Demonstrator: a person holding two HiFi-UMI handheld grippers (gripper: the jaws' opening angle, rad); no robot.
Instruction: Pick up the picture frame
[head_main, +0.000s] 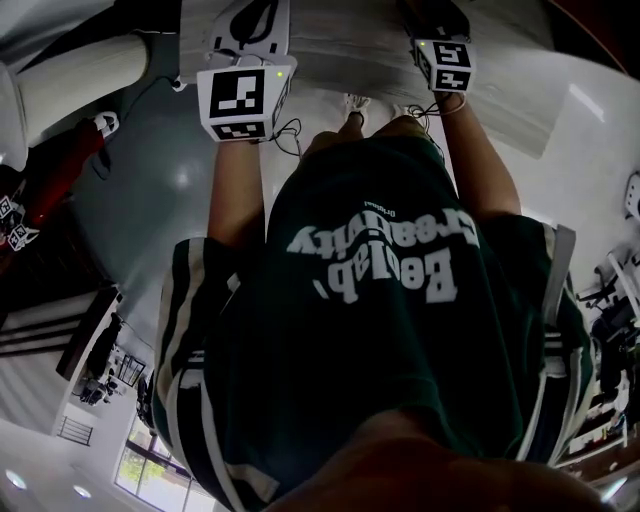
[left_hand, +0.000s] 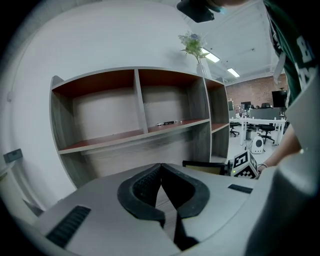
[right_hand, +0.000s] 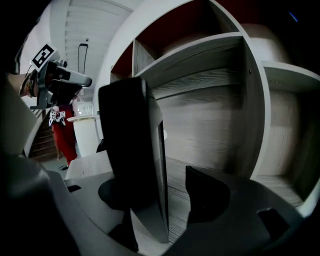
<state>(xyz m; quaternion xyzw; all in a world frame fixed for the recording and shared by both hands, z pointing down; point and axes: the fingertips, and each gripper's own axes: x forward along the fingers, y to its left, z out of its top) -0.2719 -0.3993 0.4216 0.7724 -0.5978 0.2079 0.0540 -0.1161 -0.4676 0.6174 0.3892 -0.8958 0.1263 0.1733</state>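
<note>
The picture frame (right_hand: 130, 145) is black and stands upright on the wooden shelf (right_hand: 210, 80), seen edge-on. My right gripper (right_hand: 172, 195) is open around it: the frame rests by the left jaw, with a gap to the right pad (right_hand: 205, 192). In the left gripper view the same frame (left_hand: 202, 166) shows low beside the right gripper's marker cube (left_hand: 245, 165). My left gripper (left_hand: 161, 172) is shut with nothing between its pads, held in front of the shelf unit (left_hand: 140, 132). From the head view only both marker cubes show, left (head_main: 245, 100) and right (head_main: 445, 65).
A vase with a plant (left_hand: 195, 47) stands on top of the shelf unit. A small dark item (left_hand: 167, 122) lies on the middle shelf. Desks and chairs (left_hand: 260, 125) are at the back right. A white round stand (right_hand: 85, 132) and a red object (right_hand: 60, 135) are at the left.
</note>
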